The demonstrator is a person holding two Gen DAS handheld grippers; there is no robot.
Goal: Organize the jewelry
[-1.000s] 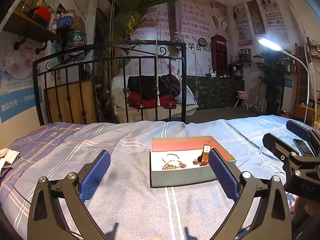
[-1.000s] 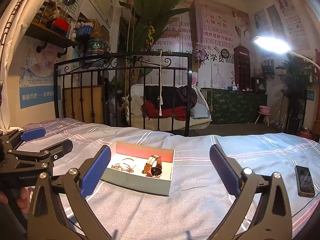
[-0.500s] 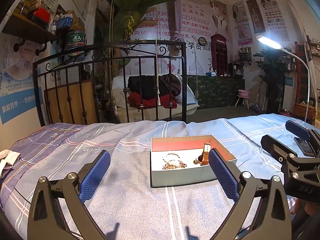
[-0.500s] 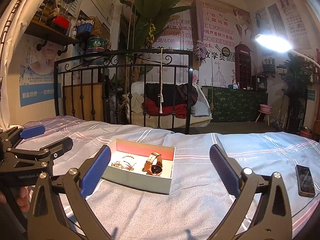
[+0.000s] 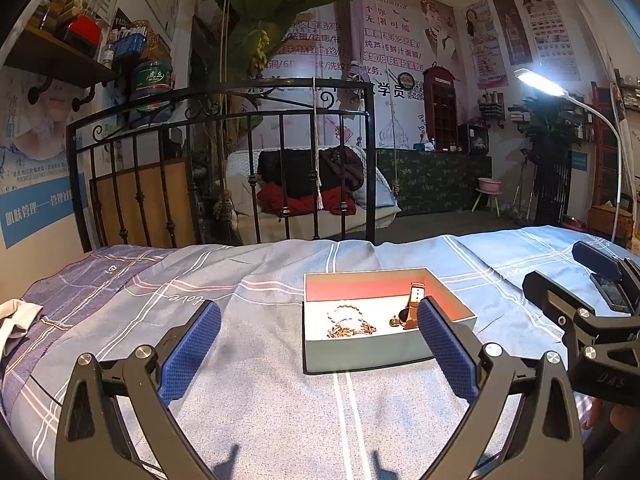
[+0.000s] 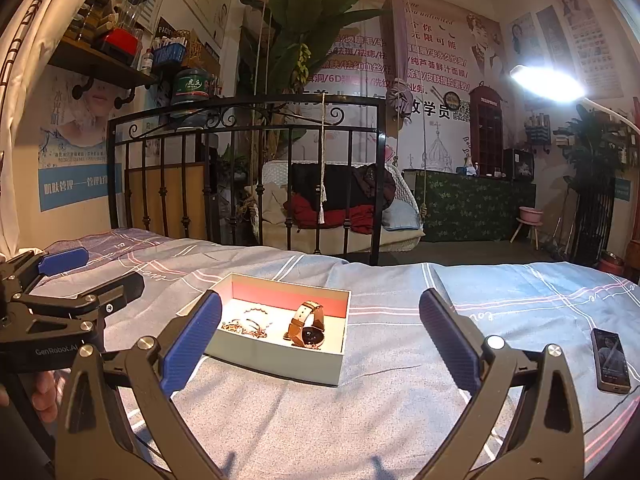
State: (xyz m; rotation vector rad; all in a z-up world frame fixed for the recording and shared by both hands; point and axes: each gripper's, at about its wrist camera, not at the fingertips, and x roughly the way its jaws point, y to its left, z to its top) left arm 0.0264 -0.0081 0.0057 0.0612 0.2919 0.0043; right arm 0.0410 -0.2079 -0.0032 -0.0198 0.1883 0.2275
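Left wrist view: left gripper [image 5: 318,344] hangs over the bed [image 5: 260,400], fingers [image 5: 188,354] spread wide and empty. Box [image 5: 360,354] lies just ahead on the sheet, holding a chain tangle [image 5: 350,326] and a watch [image 5: 412,310]. Right gripper [image 5: 576,272] shows at the right edge.

Right wrist view: right gripper [image 6: 320,344] hovers with fingers [image 6: 450,346] spread, empty. Box [image 6: 280,362] sits ahead left, chains [image 6: 246,322] left, watch [image 6: 308,326] right. Phone [image 6: 610,360] lies well apart, right. Left gripper [image 6: 86,272] is at left.
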